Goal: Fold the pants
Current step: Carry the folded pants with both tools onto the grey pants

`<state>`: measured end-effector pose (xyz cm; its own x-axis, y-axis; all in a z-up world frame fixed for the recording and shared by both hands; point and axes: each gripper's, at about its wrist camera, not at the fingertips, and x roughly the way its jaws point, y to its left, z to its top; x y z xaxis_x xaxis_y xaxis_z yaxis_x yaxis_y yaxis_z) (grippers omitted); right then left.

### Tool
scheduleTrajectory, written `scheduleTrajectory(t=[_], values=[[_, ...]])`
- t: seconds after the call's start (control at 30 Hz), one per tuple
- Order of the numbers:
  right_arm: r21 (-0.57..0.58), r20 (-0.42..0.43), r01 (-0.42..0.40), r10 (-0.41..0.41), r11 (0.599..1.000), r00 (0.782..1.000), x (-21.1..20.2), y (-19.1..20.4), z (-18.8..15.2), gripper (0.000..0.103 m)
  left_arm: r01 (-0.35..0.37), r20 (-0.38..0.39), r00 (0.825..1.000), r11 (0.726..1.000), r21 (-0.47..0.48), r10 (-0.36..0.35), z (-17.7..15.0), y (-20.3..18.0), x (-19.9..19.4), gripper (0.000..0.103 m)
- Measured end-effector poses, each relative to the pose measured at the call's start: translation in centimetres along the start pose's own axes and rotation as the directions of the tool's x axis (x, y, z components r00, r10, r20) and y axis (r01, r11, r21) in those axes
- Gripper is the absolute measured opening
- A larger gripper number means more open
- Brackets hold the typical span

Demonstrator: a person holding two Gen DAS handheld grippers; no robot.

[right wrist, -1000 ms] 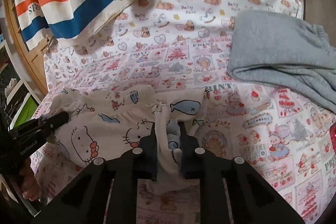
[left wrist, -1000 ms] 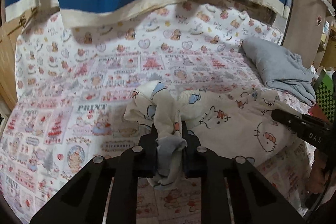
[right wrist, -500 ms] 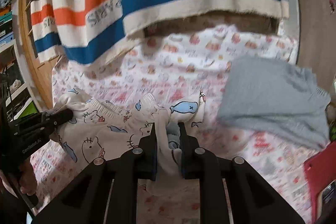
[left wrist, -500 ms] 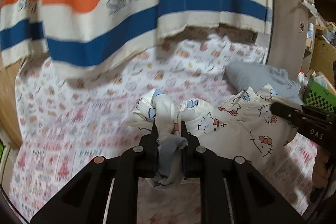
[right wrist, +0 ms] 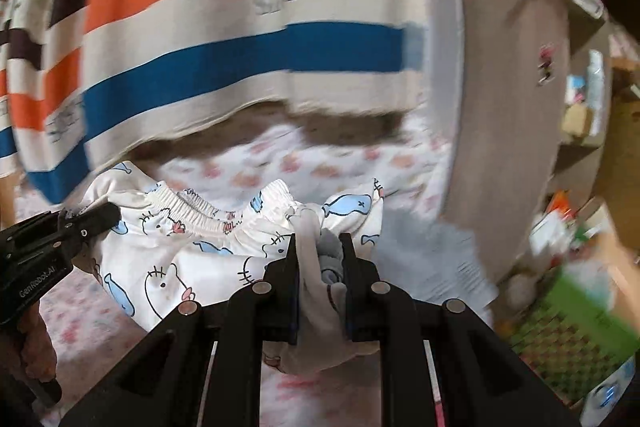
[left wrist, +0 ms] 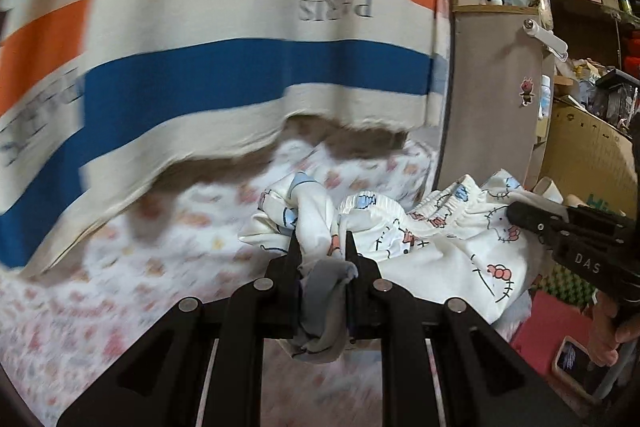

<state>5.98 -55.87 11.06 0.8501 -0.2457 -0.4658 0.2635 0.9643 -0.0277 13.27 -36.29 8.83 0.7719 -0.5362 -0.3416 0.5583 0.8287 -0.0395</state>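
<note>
I am lifting the cartoon-print pants (left wrist: pixel 432 247) off the bed (left wrist: pixel 120 267) with both hands. A second ago they were lying on the patterned sheet (right wrist: pixel 280 163); now the waistband (right wrist: pixel 208 215) is hanging in the air between my two tools, and the striped curtain (left wrist: pixel 240 67) is filling far more of both views than before. My left tool (left wrist: pixel 320 247) is pinching a bunched corner of the white fabric, with a grey scrap of cloth caught between the jaws as well. My right tool (right wrist: pixel 320 247) is pinching the other end the same way, jaws pressed close around the gathered cloth. In the left view I am seeing the right tool at the far end of the waistband, and in the right view the left one. The grey garment (right wrist: pixel 432 259) is lying on the bed to the right, beside the raised pants. Judging by this, I am raising the pants so they hang straight before I lay them flat for the first fold; no fold is showing yet.
</note>
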Motion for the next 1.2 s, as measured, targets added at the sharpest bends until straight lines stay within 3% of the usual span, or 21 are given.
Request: scheduleTrajectory(t=[0.23, 0.5, 0.83, 1.03, 1.13, 1.2], values=[[0.025, 0.016, 0.099, -0.1, 0.995, 0.995, 2.4, -4.6, 1.4, 0.017, 0.044, 0.006, 0.999, 0.998, 0.035, -0.045, 1.6, -3.9, 5.5, 0.015], [0.046, -0.085, 0.132, -0.128, 0.99, 0.988, 6.9, -7.1, -1.7, 0.017, 0.051, -0.121, 0.992, 0.997, 0.052, -0.044, -1.5, -4.8, 10.7, 0.015], [0.065, -0.189, 0.149, -0.134, 0.987, 0.973, 9.8, -8.3, -4.5, 0.017, 0.039, -0.164, 0.986, 0.995, 0.096, -0.023, -4.1, -4.8, 12.2, 0.016], [0.039, -0.204, 0.168, -0.156, 0.985, 0.966, 10.1, -7.9, -5.0, 0.017, 0.042, -0.181, 0.983, 0.993, 0.108, -0.022, -4.2, -4.9, 12.1, 0.018], [0.047, -0.211, 0.168, -0.154, 0.985, 0.965, 10.0, -7.9, -5.0, 0.017, 0.039, -0.189, 0.982, 0.995, 0.096, -0.02, -3.9, -4.7, 12.0, 0.026], [0.062, -0.2, 0.159, -0.144, 0.985, 0.969, 9.6, -8.0, -4.8, 0.021, 0.032, -0.189, 0.982, 0.997, 0.075, -0.017, -3.5, -4.3, 11.6, 0.046]])
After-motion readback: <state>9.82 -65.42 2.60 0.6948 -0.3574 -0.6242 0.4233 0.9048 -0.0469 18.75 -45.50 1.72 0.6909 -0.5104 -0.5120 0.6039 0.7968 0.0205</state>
